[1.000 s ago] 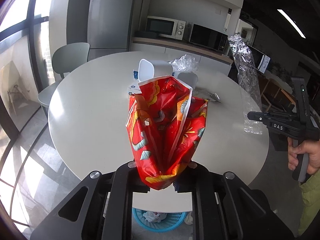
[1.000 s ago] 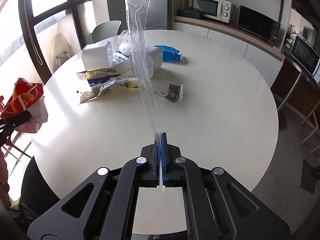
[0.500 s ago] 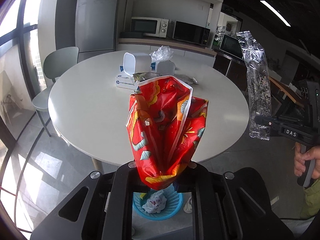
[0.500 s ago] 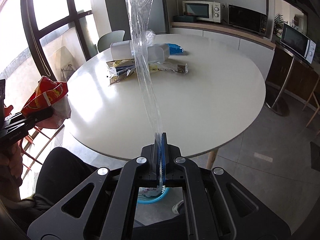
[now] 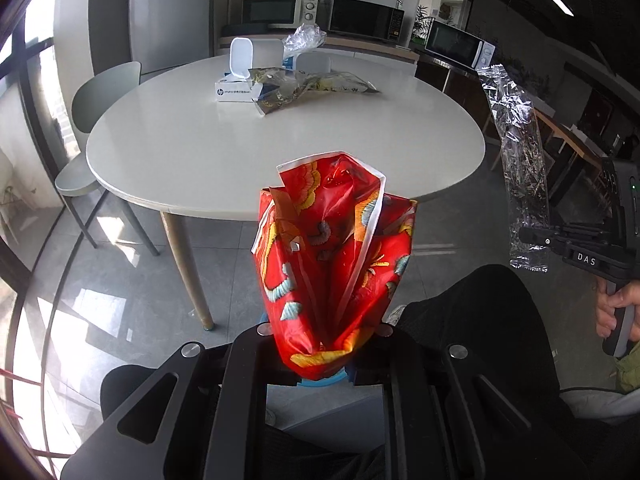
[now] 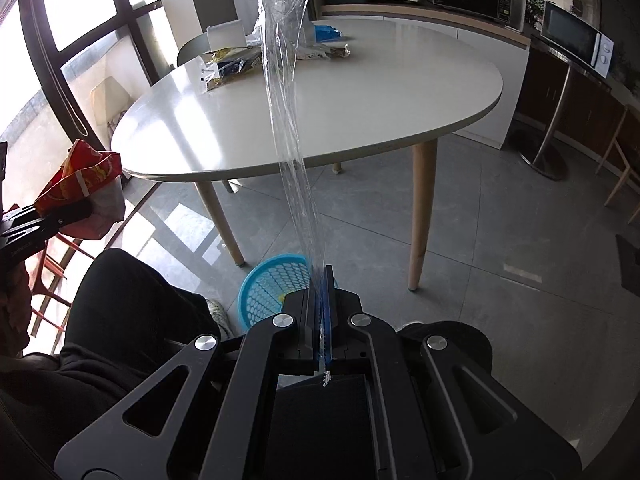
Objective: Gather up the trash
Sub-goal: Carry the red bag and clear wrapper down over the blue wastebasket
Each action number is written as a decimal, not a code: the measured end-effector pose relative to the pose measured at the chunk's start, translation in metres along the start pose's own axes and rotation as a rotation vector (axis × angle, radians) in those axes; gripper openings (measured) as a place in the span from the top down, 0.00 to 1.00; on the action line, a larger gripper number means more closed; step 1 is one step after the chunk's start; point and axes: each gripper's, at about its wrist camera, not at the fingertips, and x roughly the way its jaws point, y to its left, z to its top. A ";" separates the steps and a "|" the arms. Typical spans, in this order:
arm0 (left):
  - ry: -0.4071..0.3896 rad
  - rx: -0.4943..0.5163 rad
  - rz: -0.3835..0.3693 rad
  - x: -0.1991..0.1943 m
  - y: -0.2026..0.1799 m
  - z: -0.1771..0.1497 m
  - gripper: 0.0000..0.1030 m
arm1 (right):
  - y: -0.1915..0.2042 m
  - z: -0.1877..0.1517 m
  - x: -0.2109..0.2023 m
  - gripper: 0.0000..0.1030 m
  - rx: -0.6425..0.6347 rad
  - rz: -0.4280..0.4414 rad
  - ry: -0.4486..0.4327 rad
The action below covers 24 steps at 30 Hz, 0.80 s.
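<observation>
Our left claw (image 5: 326, 354) is clamped tight on the lower end of a red snack bag (image 5: 332, 256), which stands up straight from between the fingers with its torn mouth open at the top. Just under this claw a sliver of the blue basket (image 5: 320, 381) shows, mostly hidden by the bag and the fingers.

Our right claw (image 6: 320, 320) is closed flat on the bottom edge of a long clear wrapper (image 6: 290, 128), pinched between the blue pads, and the wrapper rises upright from the fingers as a thin crinkled strip. Directly ahead of and below this claw sits the blue basket (image 6: 266, 286) on the grey floor (image 6: 500, 240), beside a wooden leg of the tabletop (image 6: 360, 92).

Beyond both claws, on the far part of the tabletop, we see the remaining litter: a cluster of flattened snack wrappers (image 5: 304, 88), a crumpled clear bag (image 5: 303, 38), a white box (image 5: 236, 90) and a white container (image 5: 242, 58). All of it lies well apart from either claw. From the right wrist view, the left claw (image 6: 76, 210) appears off to the left with the red bag in it.
</observation>
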 end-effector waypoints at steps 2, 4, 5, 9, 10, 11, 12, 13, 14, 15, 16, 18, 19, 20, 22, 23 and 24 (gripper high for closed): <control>0.028 0.010 0.006 0.006 0.000 -0.009 0.87 | -0.002 -0.011 0.009 0.99 0.027 0.019 0.035; 0.058 0.007 0.006 0.014 0.000 -0.017 0.87 | -0.003 -0.021 0.020 0.99 0.050 0.038 0.069; 0.071 0.007 0.007 0.020 0.001 -0.023 0.87 | -0.003 -0.025 0.026 0.99 0.054 0.044 0.085; 0.121 0.008 0.018 0.043 0.002 -0.035 0.87 | 0.003 -0.032 0.051 0.99 0.059 0.057 0.130; 0.134 0.008 0.019 0.050 0.001 -0.040 0.87 | 0.003 -0.034 0.059 0.99 0.060 0.058 0.142; 0.147 0.007 0.021 0.056 0.001 -0.043 0.87 | 0.004 -0.036 0.067 0.99 0.062 0.062 0.159; 0.159 0.005 0.022 0.062 0.002 -0.046 0.87 | 0.004 -0.039 0.076 0.99 0.064 0.066 0.177; 0.171 0.002 0.025 0.069 0.003 -0.049 0.87 | 0.004 -0.041 0.085 0.99 0.070 0.075 0.194; 0.182 0.001 0.027 0.075 0.004 -0.051 0.87 | 0.005 -0.043 0.093 0.99 0.074 0.086 0.213; 0.193 -0.002 0.030 0.081 0.005 -0.053 0.87 | 0.006 -0.044 0.102 0.99 0.069 0.086 0.233; 0.202 -0.005 0.033 0.086 0.006 -0.054 0.87 | 0.009 -0.045 0.109 0.99 0.061 0.083 0.244; 0.215 -0.011 0.040 0.097 0.009 -0.056 0.88 | 0.014 -0.044 0.122 0.99 0.054 0.089 0.265; 0.223 -0.015 0.044 0.103 0.010 -0.057 0.88 | 0.015 -0.042 0.128 0.99 0.053 0.093 0.275; 0.231 -0.020 0.046 0.109 0.013 -0.057 0.88 | 0.015 -0.040 0.135 0.99 0.051 0.095 0.287; 0.244 -0.031 0.055 0.120 0.016 -0.058 0.88 | 0.016 -0.040 0.148 0.99 0.052 0.098 0.310; 0.248 -0.035 0.060 0.126 0.018 -0.058 0.88 | 0.016 -0.040 0.155 0.99 0.055 0.101 0.323; 0.254 -0.038 0.067 0.131 0.019 -0.057 0.88 | 0.017 -0.041 0.162 0.99 0.057 0.103 0.336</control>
